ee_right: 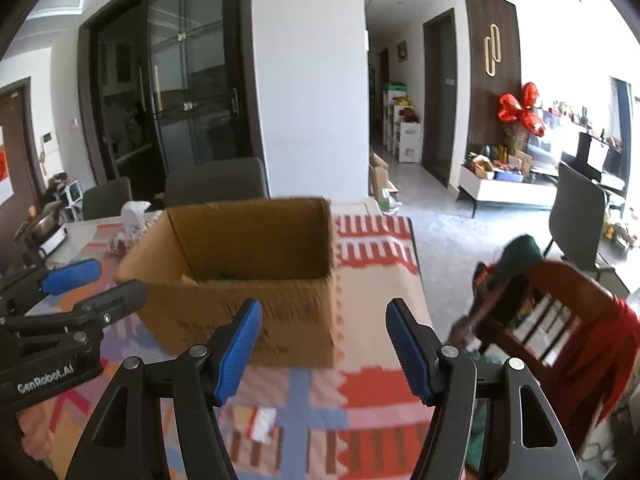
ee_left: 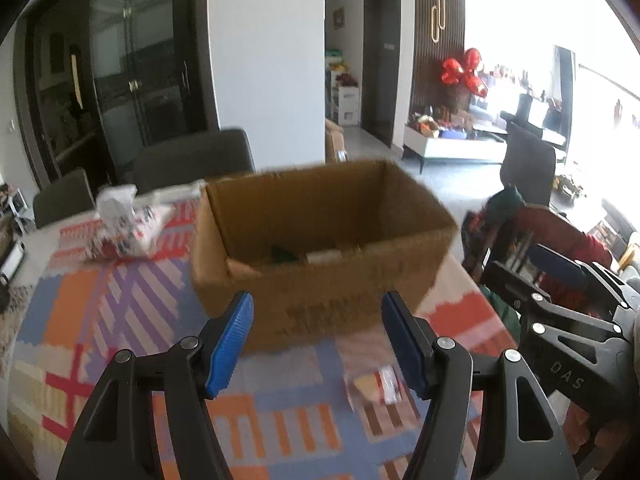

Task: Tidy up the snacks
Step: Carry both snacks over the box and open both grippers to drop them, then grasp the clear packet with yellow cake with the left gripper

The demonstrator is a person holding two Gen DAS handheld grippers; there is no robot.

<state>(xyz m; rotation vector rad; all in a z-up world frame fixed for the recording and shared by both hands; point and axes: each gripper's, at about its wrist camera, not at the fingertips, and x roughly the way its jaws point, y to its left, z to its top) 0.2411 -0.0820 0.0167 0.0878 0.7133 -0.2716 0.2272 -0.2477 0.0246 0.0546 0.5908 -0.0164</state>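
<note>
Two grippers, left gripper [ee_left: 316,344] and right gripper [ee_right: 324,352], hover with jaws apart and empty before the cardboard box [ee_left: 320,248], while a small snack packet [ee_left: 376,390] lies near on the patterned tablecloth [ee_left: 120,320]; I reckon its flat wrapper could slip a hasty pinch.

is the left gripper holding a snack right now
No, the left gripper stands open with nothing between its blue pads; the small snack packet lies on the patterned tablecloth below it.
</note>
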